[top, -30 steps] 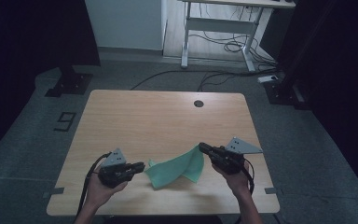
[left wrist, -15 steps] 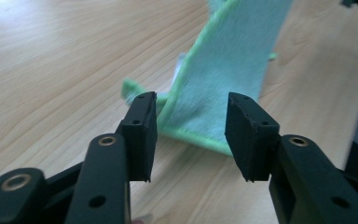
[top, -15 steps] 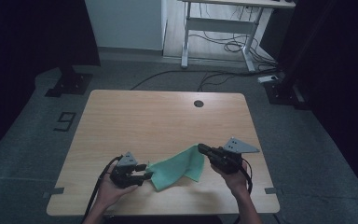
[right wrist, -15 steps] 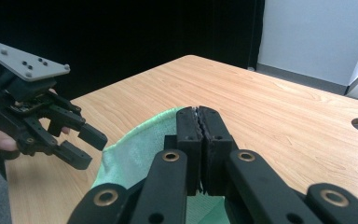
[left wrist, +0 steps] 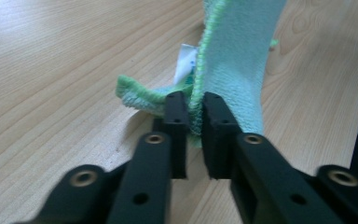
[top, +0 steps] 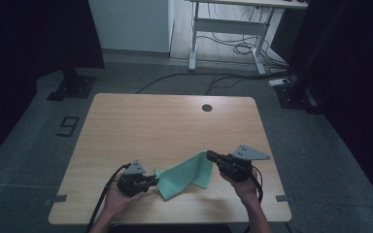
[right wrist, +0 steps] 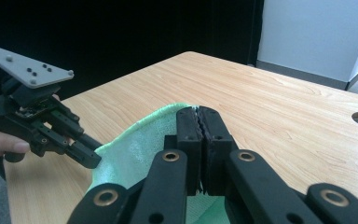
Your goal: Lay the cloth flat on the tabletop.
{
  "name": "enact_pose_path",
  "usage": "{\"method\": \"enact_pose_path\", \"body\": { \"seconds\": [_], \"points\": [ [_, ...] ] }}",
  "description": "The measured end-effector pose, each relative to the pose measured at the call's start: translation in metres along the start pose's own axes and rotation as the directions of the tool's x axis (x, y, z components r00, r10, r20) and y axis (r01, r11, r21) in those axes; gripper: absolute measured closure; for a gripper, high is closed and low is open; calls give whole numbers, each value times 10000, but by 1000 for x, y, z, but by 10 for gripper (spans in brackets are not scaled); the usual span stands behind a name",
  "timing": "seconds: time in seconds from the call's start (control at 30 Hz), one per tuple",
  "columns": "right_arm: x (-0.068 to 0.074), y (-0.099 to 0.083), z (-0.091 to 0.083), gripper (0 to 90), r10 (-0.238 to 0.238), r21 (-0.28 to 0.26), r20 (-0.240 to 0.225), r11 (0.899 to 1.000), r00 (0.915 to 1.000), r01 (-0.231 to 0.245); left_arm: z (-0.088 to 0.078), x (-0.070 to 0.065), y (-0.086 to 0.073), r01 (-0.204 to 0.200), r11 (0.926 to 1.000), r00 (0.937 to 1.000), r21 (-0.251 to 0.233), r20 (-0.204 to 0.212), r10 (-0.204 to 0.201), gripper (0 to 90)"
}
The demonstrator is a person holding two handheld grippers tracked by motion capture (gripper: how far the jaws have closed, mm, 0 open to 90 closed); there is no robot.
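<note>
A green cloth hangs stretched between my two grippers over the front of the wooden table. My left gripper sits low at the cloth's left corner. Its jaws have just been closing, and in the left gripper view they pinch the cloth's stitched edge beside a white label. My right gripper holds the cloth's upper right corner, raised off the table. In the right gripper view its jaws are shut on the cloth, with the left gripper farther off.
A round cable hole lies near the table's far edge. Beyond the table stand a white desk frame with cables on the floor and black stand bases at left and right.
My left gripper sank toward the table and moved in to the cloth's left corner, opening wide and then shutting on it. The right gripper stayed in place with the cloth.
</note>
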State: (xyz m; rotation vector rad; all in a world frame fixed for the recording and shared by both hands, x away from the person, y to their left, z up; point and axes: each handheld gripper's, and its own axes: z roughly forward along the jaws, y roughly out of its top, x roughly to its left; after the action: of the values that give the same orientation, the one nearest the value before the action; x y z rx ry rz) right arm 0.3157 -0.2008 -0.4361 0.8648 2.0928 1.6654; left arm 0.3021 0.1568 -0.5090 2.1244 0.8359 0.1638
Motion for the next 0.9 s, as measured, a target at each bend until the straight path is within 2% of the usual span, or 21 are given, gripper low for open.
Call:
{"method": "enact_pose_path", "body": {
  "seconds": [0.1,0.3,0.53,0.73,0.9],
  "points": [
    [-1,-2,0,878,42,14,15,10000,10000,-42,-2,-2,0,-73,9999,10000,-114,-42,73,859],
    [-4,-5,-4,878,137,-61,103,9999,9999,-136,-21,1,2,259,9936,9996,-1097,102,-249,868],
    [-4,-4,-5,878,121,-153,161,9998,9998,-118,-29,1,5,292,9898,9995,-1393,111,-279,869],
    [-4,-5,-5,878,168,-170,212,9997,9996,-164,-40,0,8,467,9783,9985,-2016,388,-397,869],
    [1,-1,-14,878,104,-451,248,9989,9996,-92,-58,-6,14,350,9650,9979,-2600,611,-198,868]
  ]
}}
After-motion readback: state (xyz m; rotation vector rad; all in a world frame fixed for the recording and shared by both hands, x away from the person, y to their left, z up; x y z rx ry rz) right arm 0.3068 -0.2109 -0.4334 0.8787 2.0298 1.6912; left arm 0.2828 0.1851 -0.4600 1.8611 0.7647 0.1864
